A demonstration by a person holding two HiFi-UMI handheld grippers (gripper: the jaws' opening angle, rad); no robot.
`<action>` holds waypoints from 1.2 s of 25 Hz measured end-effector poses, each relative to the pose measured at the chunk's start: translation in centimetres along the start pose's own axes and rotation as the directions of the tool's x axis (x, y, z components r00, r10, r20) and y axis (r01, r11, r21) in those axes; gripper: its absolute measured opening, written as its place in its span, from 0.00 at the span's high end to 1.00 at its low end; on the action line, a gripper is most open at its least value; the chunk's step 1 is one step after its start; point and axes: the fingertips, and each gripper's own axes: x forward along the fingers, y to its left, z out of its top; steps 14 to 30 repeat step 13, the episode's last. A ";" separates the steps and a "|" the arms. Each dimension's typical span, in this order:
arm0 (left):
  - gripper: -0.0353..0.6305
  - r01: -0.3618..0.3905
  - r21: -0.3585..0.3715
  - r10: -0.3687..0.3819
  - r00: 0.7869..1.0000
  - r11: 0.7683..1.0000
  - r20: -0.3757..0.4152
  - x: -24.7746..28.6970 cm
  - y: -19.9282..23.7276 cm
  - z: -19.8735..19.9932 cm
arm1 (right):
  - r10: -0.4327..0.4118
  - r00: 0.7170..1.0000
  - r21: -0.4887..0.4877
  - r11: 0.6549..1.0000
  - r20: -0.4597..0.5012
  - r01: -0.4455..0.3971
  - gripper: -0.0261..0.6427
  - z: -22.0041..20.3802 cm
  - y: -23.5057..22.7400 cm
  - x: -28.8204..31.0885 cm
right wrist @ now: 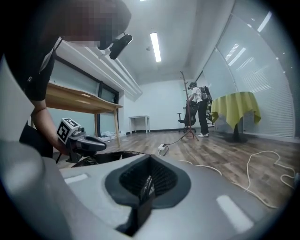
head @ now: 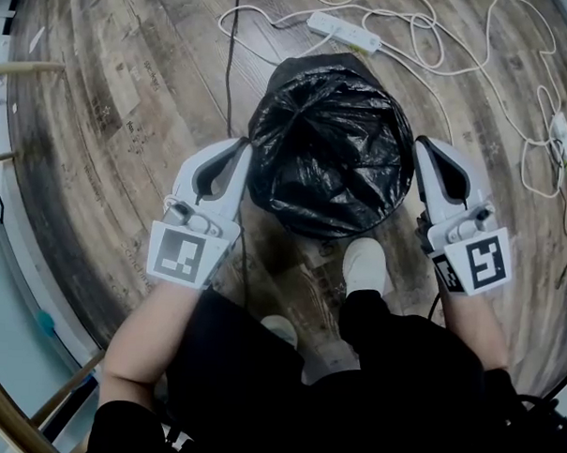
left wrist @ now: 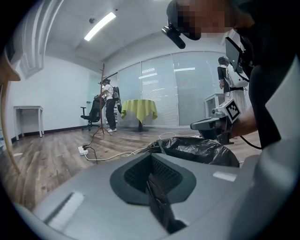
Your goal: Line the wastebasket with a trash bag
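Black plastic film is covering the wastebasket completely. The trash bag (head: 329, 143) is sitting over it as a crumpled, shiny mound on the wooden floor (head: 130, 92), and the wastebasket's own wall is not showing plainly beneath it.

The left gripper (head: 243, 153) is lying against the left side of the wastebasket and the right gripper (head: 421, 148) against its right side. The two are facing each other across it, tips inward, with the wastebasket between them. Both pairs of jaws are pressed together. In each gripper view a thin strip of dark, glossy film is sticking out from between the pads, so each appears to be pinching the bag's edge rather than closing on nothing. Neither is looking nearer to the wastebasket than the other, and each tip is touching the bag.

The line joining the two pinches is running left to right across the wastebasket's mouth, and the coming move is resting on that relation. Most likely the film is needing to be drawn outward and down over opposite sides of the rim, each hand working its own side. The bag's middle is bulging up above the wastebasket instead of hanging inside it, so the lining is looking only partly done.

The person's shoe (head: 364, 264) is standing just beside the near side of the wastebasket, and a power strip (head: 344, 31) is lying beyond its far side.
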 end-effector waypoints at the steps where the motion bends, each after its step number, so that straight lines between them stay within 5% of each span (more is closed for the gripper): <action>1: 0.94 0.003 0.003 -0.003 1.000 1.000 0.000 0.0 -0.1 0.0 | 0.001 1.000 -0.003 1.000 0.000 -0.001 0.96 0.1 0.0 0.0; 30: 0.94 0.021 0.004 -0.021 0.999 1.000 0.027 0.0 -0.4 0.6 | 0.040 0.999 0.004 0.999 0.002 -0.040 0.96 -0.3 1.5 0.6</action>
